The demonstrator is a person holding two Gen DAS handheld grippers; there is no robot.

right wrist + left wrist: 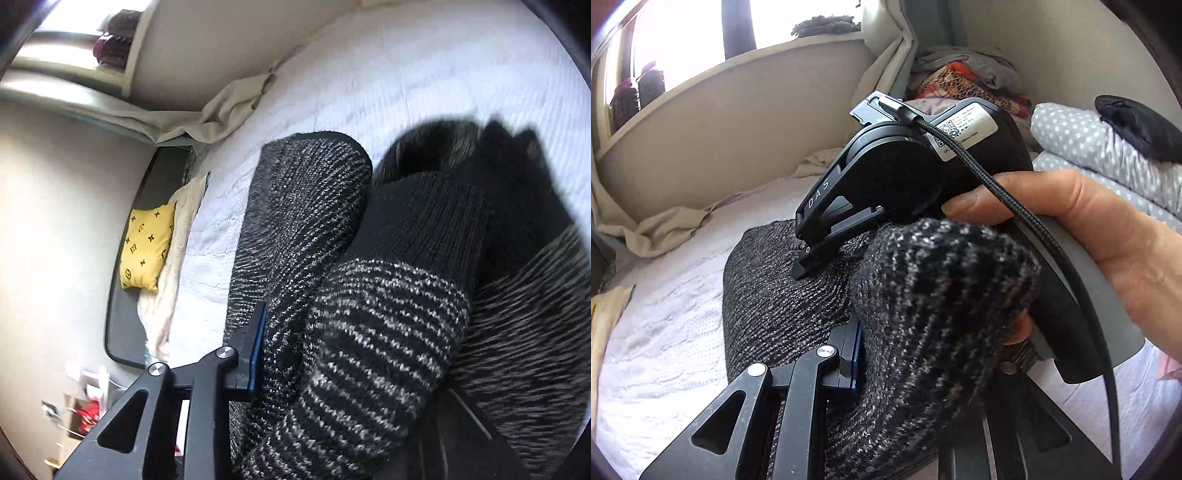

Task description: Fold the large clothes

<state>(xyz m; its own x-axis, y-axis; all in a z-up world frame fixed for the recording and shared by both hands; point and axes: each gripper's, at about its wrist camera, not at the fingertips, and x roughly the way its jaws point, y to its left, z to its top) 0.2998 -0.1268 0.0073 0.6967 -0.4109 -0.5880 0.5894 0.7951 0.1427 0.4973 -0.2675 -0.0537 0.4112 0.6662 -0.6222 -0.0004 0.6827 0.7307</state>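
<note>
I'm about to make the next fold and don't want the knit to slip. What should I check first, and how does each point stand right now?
1. Left gripper holds the sweater: ok, knit is bunched between its jaws.
2. Right gripper holds the sweater: ok, its jaws pinch the knit.
3. Sweater lies flat: not ok, it is humped and bunched.
4. Bare bed cover beside the sweater: ok, there is white cover on its window side.
5. Cable is clear of the jaws: ok, it runs back over the hand.
6. Where the sleeves lie: cannot tell.
</note>
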